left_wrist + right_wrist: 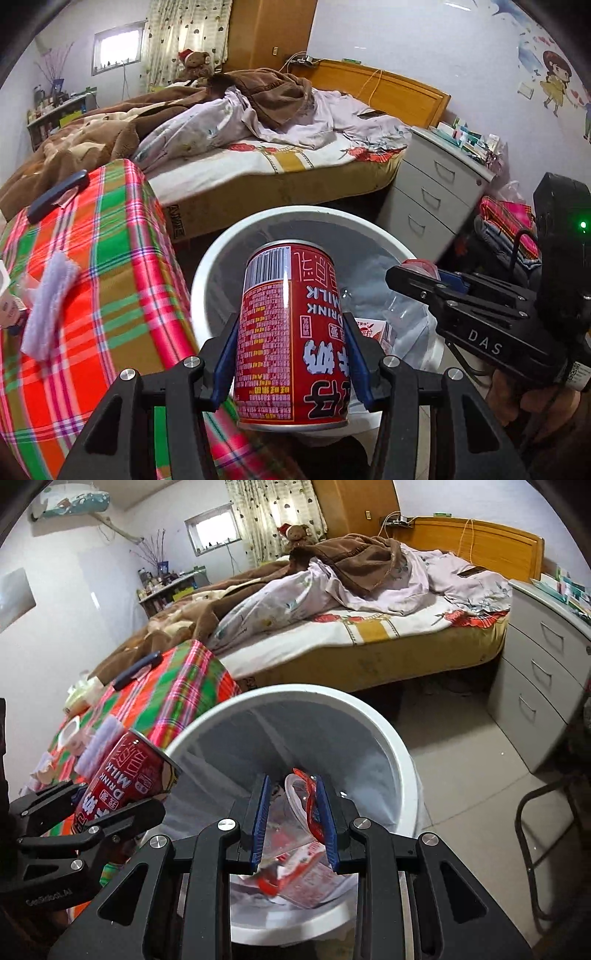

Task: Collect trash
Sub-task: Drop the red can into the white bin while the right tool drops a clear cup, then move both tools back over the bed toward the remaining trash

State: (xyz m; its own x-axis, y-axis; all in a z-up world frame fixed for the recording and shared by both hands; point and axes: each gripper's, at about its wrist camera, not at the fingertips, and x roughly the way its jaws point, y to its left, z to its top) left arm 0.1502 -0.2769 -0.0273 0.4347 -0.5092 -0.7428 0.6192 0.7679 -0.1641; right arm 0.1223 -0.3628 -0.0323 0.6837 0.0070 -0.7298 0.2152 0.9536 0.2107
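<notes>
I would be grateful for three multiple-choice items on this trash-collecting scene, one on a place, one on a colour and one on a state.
1. Where is the red milk-drink can?
A. Lying on the bed
B. Between the left gripper's pads, beside the bin's rim
C. Standing on the drawer unit

2. What colour is the trash bin?
A. White
B. Green
C. Black

3. What is the right gripper doing?
A. It hangs open with nothing between its pads
B. It grips the checked cloth
C. It holds a clear plastic wrapper with red print over the bin's opening

Answers:
1 B: the left gripper has its blue pads pressed on both sides of the can.
2 A: its rim and wall show white in both views.
3 C: the plastic wrapper sits pinched between the blue pads, above the bin.
</notes>
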